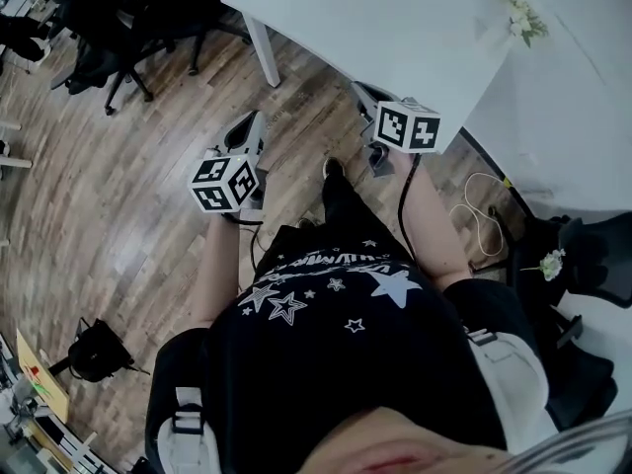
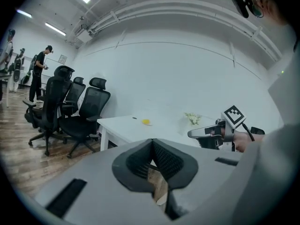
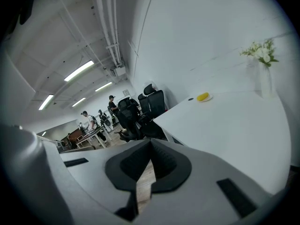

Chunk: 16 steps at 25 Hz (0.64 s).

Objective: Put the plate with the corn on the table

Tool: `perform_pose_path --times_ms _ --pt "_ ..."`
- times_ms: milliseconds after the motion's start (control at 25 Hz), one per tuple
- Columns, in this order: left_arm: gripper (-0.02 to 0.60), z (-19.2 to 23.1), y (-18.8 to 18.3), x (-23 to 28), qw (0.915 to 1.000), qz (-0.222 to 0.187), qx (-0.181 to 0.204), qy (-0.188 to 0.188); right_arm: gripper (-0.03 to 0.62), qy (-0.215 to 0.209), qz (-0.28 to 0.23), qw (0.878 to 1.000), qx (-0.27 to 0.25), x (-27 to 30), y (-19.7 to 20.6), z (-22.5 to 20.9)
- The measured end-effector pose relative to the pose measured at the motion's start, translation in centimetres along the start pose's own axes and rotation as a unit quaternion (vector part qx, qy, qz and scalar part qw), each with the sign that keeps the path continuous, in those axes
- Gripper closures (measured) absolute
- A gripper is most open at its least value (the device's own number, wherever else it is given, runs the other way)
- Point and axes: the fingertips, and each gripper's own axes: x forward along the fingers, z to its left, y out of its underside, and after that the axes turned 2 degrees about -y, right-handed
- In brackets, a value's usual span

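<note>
Shows a white table [image 1: 395,38] on white legs, standing on a wood-plank floor [image 1: 118,205]. Bears, toward the table's far side, a small plate [image 3: 209,98] with a yellow corn cob [image 3: 203,96] lying on it. Has a small dark thing [image 3: 190,99], too small to identify, just beside that plate on the table top. Carries a clear vase [image 3: 265,81] of white flowers [image 3: 259,50] well apart from the plate, near the table's wall-side edge. Holds on the floor, off the table's end, several black office chairs [image 1: 109,38]. Has a black bag [image 1: 97,352] well away from the table and a loose white cable [image 1: 481,215] close by the table.
</note>
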Motion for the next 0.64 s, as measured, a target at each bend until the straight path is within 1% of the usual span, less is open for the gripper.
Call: perform_pose_path --times_ms 200,400,640 --pt "0.577 -1.4 1.5 -1.4 0.9999 0.006 -0.001 0.01 0.588 0.006 -0.006 1.0 -0.008 -2.7 0.8 0.9" --pt "0.577 -3.4 0.8 -1.3 0.9998 -0.004 0.01 0.018 0.588 0.014 -0.02 1.0 -0.016 -4.6 -0.1 0.4" --pt "0.577 -6.6 0.8 0.1 0.9995 -0.004 0.021 0.022 0.588 0.004 -0.029 0.999 -0.02 -6.4 -0.8 -0.7"
